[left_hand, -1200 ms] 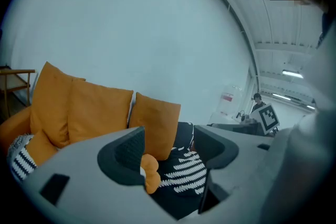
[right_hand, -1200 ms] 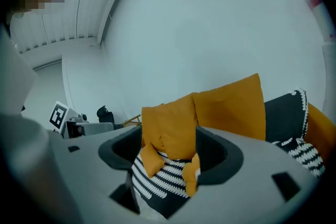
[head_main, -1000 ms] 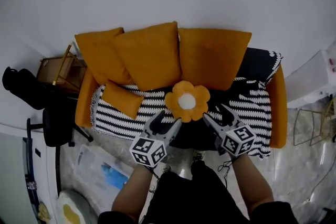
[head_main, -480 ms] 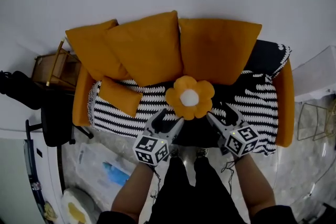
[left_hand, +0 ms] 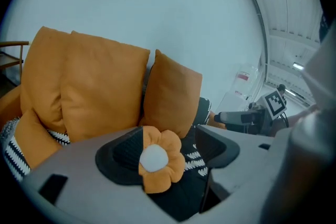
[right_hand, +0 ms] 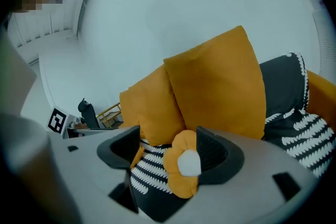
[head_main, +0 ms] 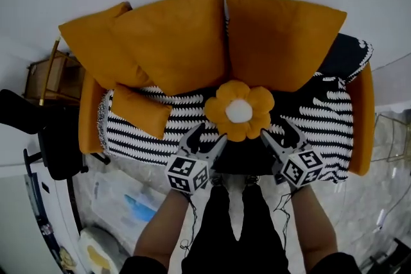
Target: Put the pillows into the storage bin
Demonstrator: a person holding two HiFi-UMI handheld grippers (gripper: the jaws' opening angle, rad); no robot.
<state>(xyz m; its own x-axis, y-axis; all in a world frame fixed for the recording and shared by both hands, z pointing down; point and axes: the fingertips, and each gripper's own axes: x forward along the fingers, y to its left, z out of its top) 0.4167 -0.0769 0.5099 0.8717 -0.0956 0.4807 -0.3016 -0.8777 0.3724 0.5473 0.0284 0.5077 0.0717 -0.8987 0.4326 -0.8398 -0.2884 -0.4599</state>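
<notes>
On the sofa (head_main: 361,119), at its left end, a small orange pillow (head_main: 138,111) lies on the striped throw (head_main: 321,122), below the big back cushions (head_main: 173,35). Next comes the left hand-held gripper (head_main: 207,138), its jaws spread wide, just opened a little further, and gripping nothing. It sits close beside the flower pillow (head_main: 239,110), which rests mid-seat near the front edge. On the flower's other side, the right hand-held gripper (head_main: 280,133) mirrors it, likewise wide, just opened further, and empty. Flanking the flower this way looks like preparation to take it from both sides. No storage bin is in view.
</notes>
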